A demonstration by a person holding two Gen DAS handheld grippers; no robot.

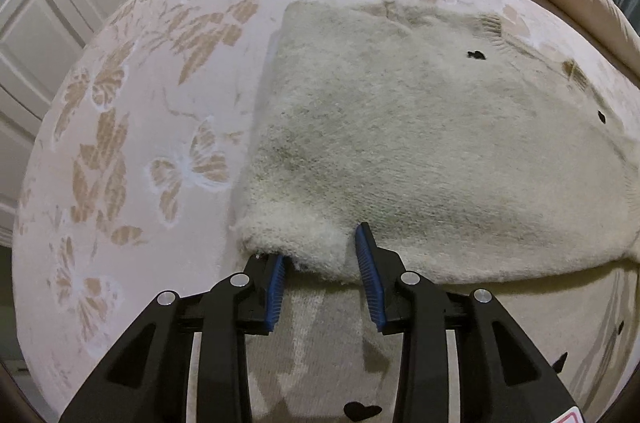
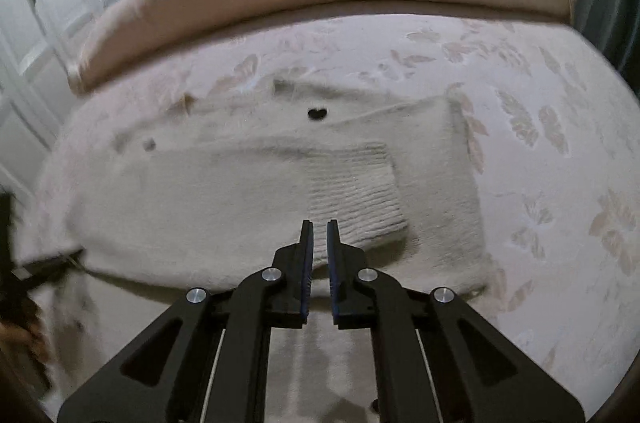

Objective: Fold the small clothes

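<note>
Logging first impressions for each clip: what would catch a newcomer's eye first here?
A fuzzy cream sweater dotted with small black hearts lies partly folded on a butterfly-print bedspread, filling both views. The left gripper has its blue-padded jaws apart around the sweater's near edge. In the right wrist view, a ribbed cuff lies folded across the sweater, with the right gripper shut over it.

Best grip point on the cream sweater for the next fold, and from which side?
Judging by its pose, the cream sweater is best taken at its folded near edge, which is raised and overhanging. Come in from the camera side with one finger under it, near the left gripper.
</note>
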